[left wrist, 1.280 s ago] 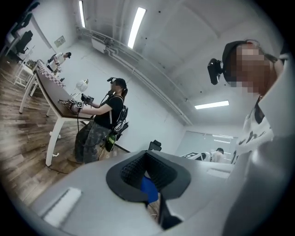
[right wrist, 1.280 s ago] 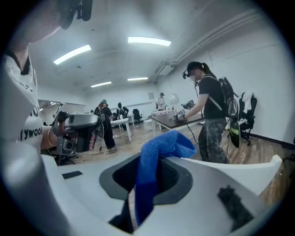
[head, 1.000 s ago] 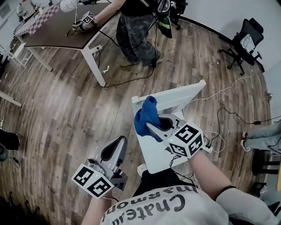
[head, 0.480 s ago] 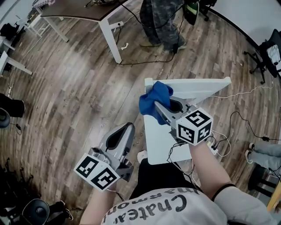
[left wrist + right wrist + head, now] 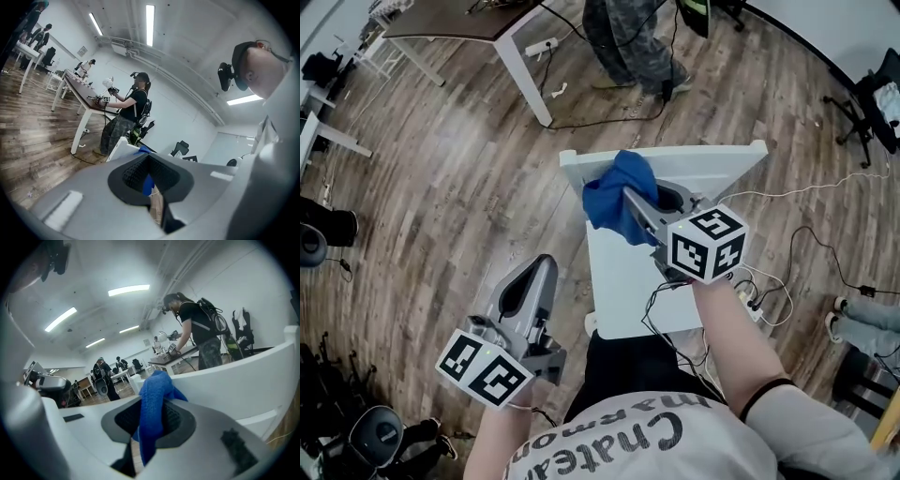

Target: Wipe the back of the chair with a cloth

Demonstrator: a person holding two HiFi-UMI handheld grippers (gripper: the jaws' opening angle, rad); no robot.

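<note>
A white chair stands in front of me, its back (image 5: 703, 161) across the far side and its seat (image 5: 623, 281) nearer. My right gripper (image 5: 630, 199) is shut on a blue cloth (image 5: 614, 197), which lies bunched against the back near its left end. In the right gripper view the blue cloth (image 5: 152, 408) hangs between the jaws of the right gripper (image 5: 151, 427), with the chair back (image 5: 243, 376) just beyond. My left gripper (image 5: 534, 279) is shut and holds nothing, low over the wooden floor left of the seat. In the left gripper view the left gripper (image 5: 150, 180) points toward the chair back (image 5: 119, 146).
A person in camouflage trousers (image 5: 628, 42) stands beyond the chair beside a brown desk (image 5: 450, 19). Cables (image 5: 787, 192) and a power strip (image 5: 755, 314) lie on the floor to the right. A black office chair (image 5: 877, 98) stands at the far right.
The right gripper with the cloth has shifted a little along the chair back, away from its left corner. The left gripper stays low at the left. My head view has moved.
</note>
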